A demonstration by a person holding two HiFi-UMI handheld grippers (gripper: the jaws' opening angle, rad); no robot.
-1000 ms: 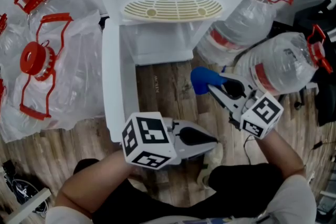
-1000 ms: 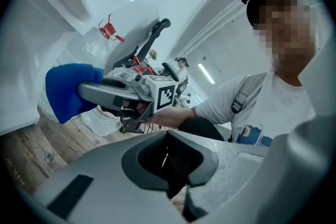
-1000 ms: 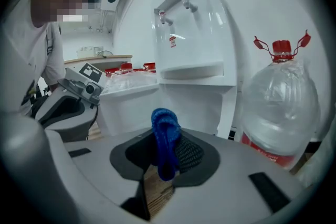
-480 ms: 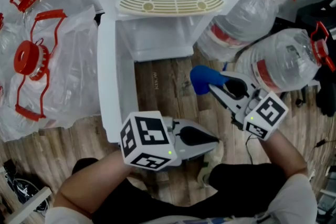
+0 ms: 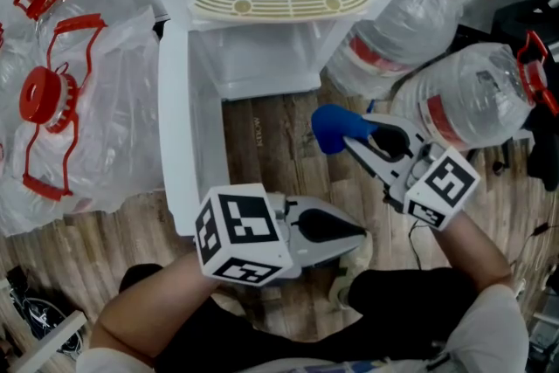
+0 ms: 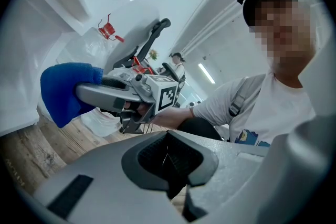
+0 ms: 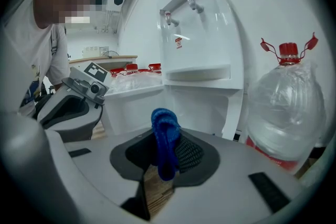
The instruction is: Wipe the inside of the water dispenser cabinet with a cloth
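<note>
- The blue cloth (image 5: 333, 128) is pinched in the right tongs (image 5: 353, 137), just in front of the open cabinet (image 5: 253, 57) and a little to its right, not yet inside.
- The cabinet's opening lies ahead and left of the cloth, and the tongs' long axis points roughly that way.
- The left tongs (image 5: 354, 233) are pressed together around nothing, farther from the cabinet.
- The door (image 5: 175, 144) stands swung out at the cabinet's left.

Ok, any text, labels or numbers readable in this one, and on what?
None can be read.
Print on the wooden floor: too blurred.
Red sticker on the water dispenser: too small.
Label band on the water bottle: blurred.
</note>
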